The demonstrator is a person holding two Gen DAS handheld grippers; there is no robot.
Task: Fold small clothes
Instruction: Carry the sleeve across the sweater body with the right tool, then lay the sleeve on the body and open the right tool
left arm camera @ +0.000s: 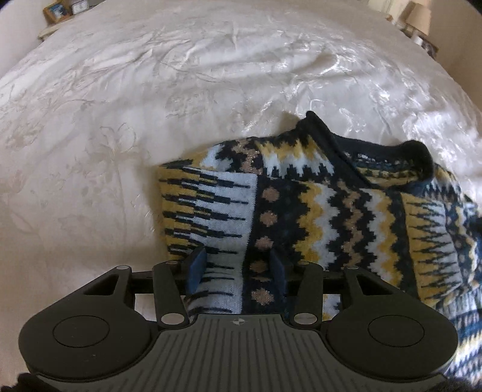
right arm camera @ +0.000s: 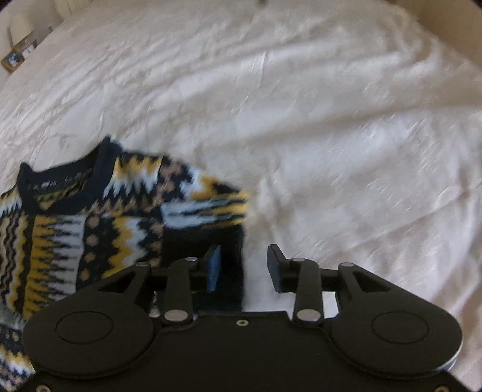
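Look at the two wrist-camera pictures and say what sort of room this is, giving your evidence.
Most likely a bedroom. A patterned knit sweater lies on a wide bed with a cream embroidered bedspread. At the far corners there is a framed picture on a side table and a lamp.

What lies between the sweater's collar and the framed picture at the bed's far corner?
Only bare white bedspread, seen in both wrist views, separates the collar from the framed picture.

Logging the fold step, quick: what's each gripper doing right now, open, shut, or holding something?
Left gripper: open, over the patterned sweater, not clamped on it.
Right gripper: open, at the sweater's dark cuff, holding nothing.
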